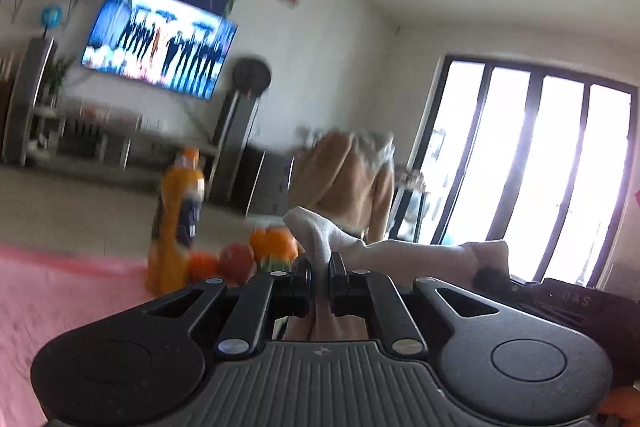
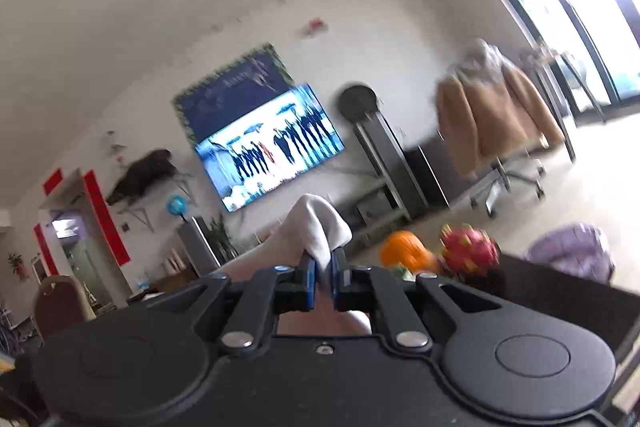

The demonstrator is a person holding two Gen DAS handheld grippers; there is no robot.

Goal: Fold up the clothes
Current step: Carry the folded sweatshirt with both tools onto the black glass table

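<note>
Holding a white sock (image 1: 340,243) aloft between both tools: the left gripper (image 1: 319,277) is pinching one end, its jaws narrowed onto the fabric, and the right gripper (image 2: 324,269) is clamping the other end the same way. From the left wrist view the sock is running off toward 3 o'clock, sagging slightly, to where the other tool is gripping it (dark body only partly visible there).

Judging the step in hand as carrying or stretching the sock; whether this is before a fold or during one, the views are not settling. Doing it well is meaning keeping both pinches firm, both ends level, and light tension so the middle is not drooping or twisting.

The sock is looking soft, thick-knit, plain white, a rounded end bulging above each pair of jaws. It is hanging above the pink cloth (image 1: 60,307), not lying on it.

At 10 to 11 o'clock of the left gripper an orange bottle (image 1: 178,219) is standing beside oranges (image 1: 274,243). Both frames are blurring, so finer detail is uncertain.
</note>
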